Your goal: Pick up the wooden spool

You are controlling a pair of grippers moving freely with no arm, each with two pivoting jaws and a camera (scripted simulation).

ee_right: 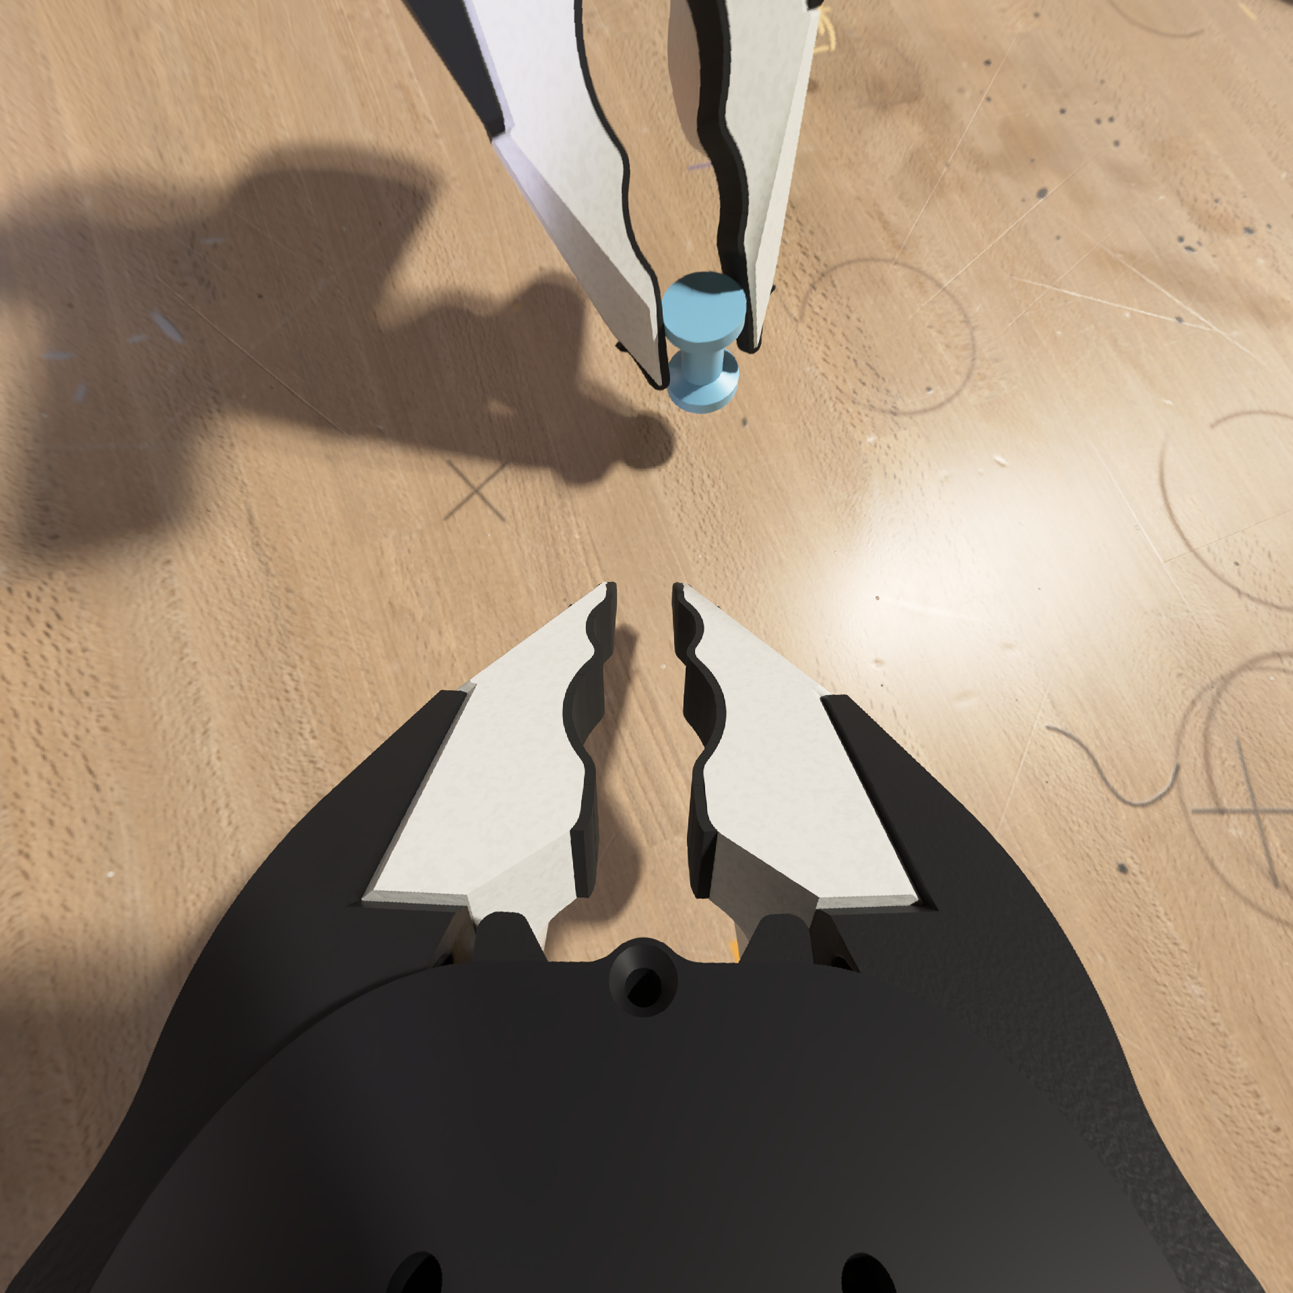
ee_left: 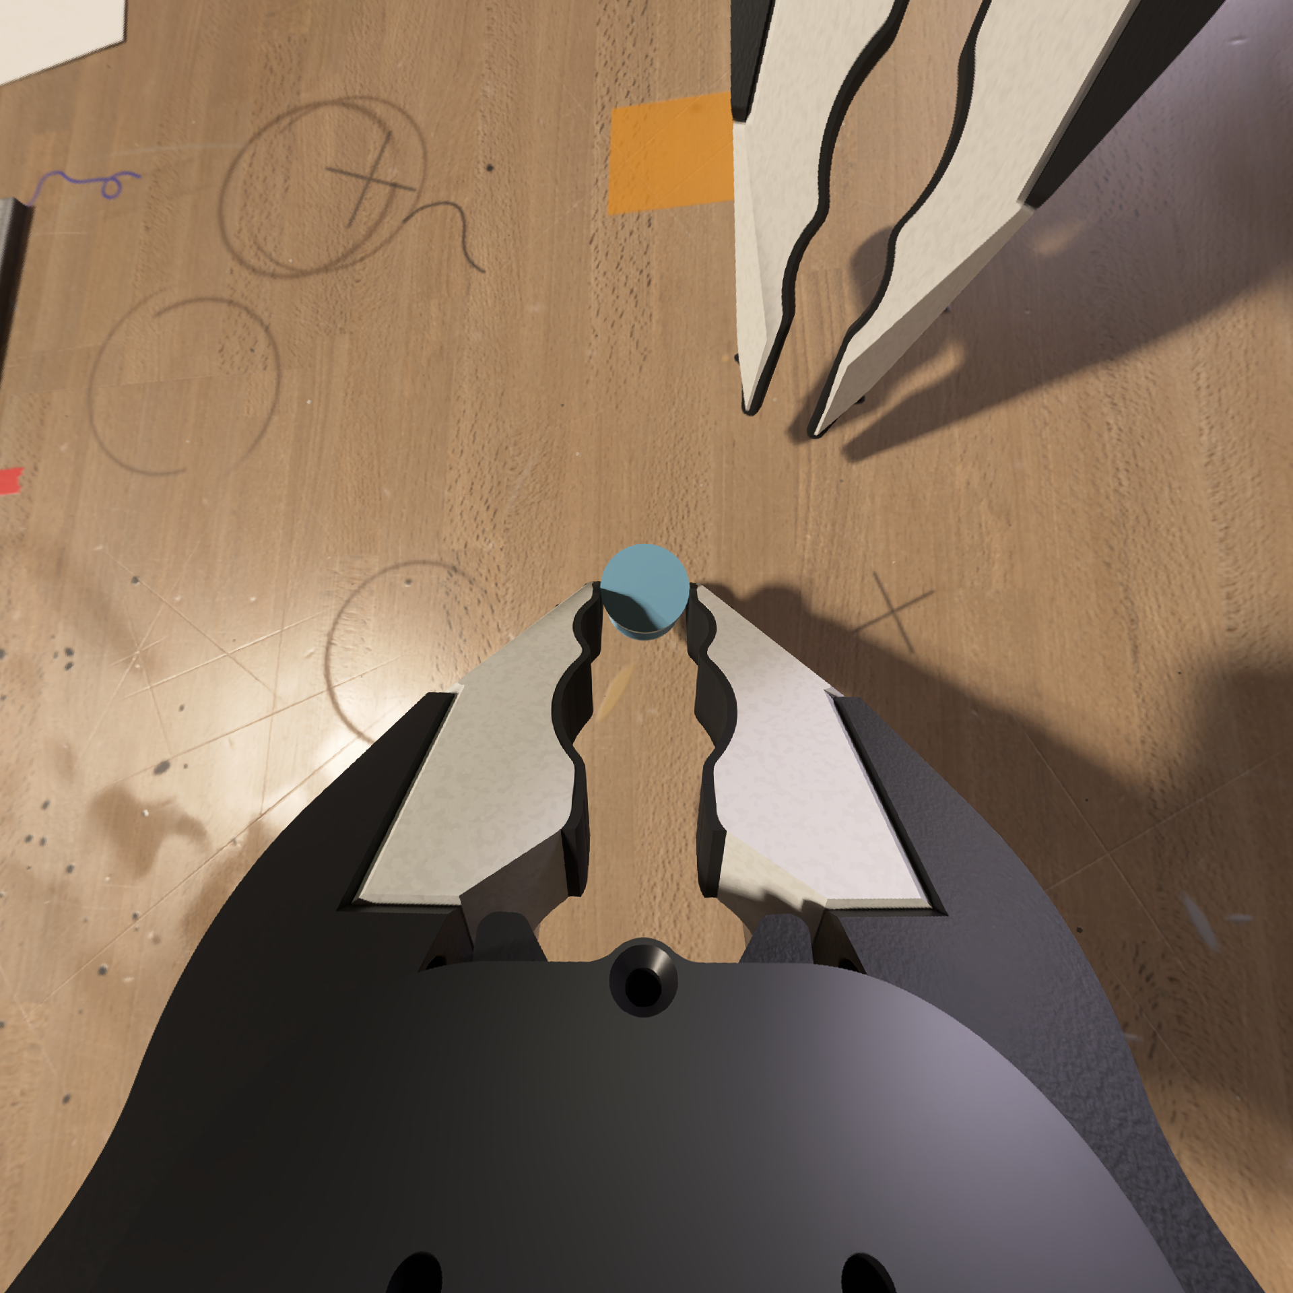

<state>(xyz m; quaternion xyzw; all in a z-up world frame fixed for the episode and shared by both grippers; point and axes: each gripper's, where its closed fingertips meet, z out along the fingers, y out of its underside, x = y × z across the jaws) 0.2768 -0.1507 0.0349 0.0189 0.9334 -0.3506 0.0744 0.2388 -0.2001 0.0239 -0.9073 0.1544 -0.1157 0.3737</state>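
Note:
The spool point(ee_left: 644, 584) is small, light blue and stands upright, with a round top, a thin waist and a round base. My left gripper point(ee_left: 644, 596) is shut on its top flange at the fingertips. In the right wrist view the spool point(ee_right: 702, 308) hangs between the left gripper's point(ee_right: 703, 346) tips, its base seemingly just above the wooden table point(ee_right: 280, 630), with its shadow cast to the left. My right gripper point(ee_right: 644, 591) is empty, with a narrow gap between its fingers, a short way from the spool. It also shows in the left wrist view point(ee_left: 782, 423), pointing down at the table.
The table bears pencilled circles and crosses point(ee_left: 322, 185). An orange patch point(ee_left: 668, 154) lies flat beyond the spool. A white sheet point(ee_left: 56, 35) is at the far left corner, a dark bar point(ee_left: 10, 280) and a bit of red tape point(ee_left: 10, 481) at the left edge.

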